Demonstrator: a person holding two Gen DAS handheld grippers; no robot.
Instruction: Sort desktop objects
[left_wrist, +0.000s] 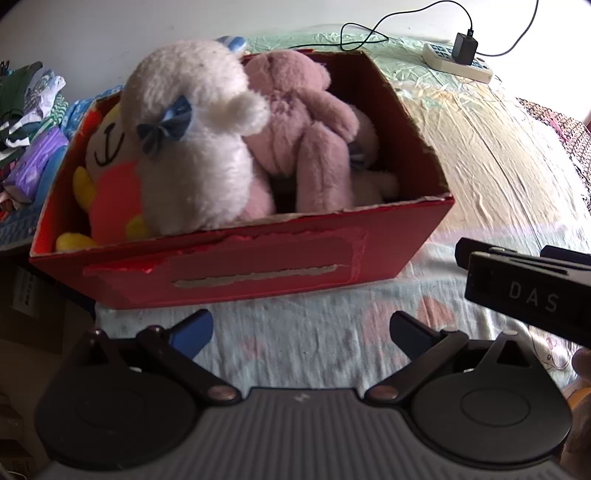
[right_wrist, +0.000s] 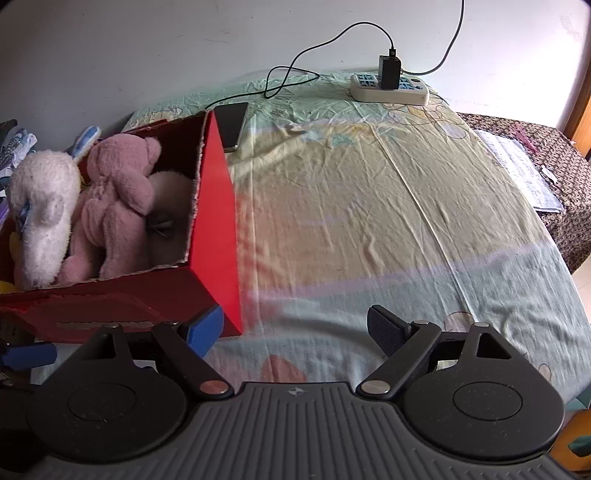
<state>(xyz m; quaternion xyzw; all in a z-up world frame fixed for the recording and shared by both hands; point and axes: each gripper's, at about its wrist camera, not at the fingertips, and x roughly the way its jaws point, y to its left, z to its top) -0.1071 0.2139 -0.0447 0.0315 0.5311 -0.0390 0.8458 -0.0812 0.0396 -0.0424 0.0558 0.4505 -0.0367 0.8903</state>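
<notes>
Both empty and wide open, left gripper (left_wrist: 301, 330) and right gripper (right_wrist: 295, 326) low in frame before the red cardboard box (left_wrist: 258, 266) packed with plush toys (left_wrist: 192, 140) at upper left, sorting seemingly near done, next likely a search for leftovers.

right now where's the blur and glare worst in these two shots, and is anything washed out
Left wrist view: the white plush and pink teddy bear in the red box look soft, the wall above is blown out, and a pale lens flare streaks the sheet by the right gripper. Right wrist view: sharper on the power strip, with a violet flare band across the bedsheet; fisheye bends both.
</notes>
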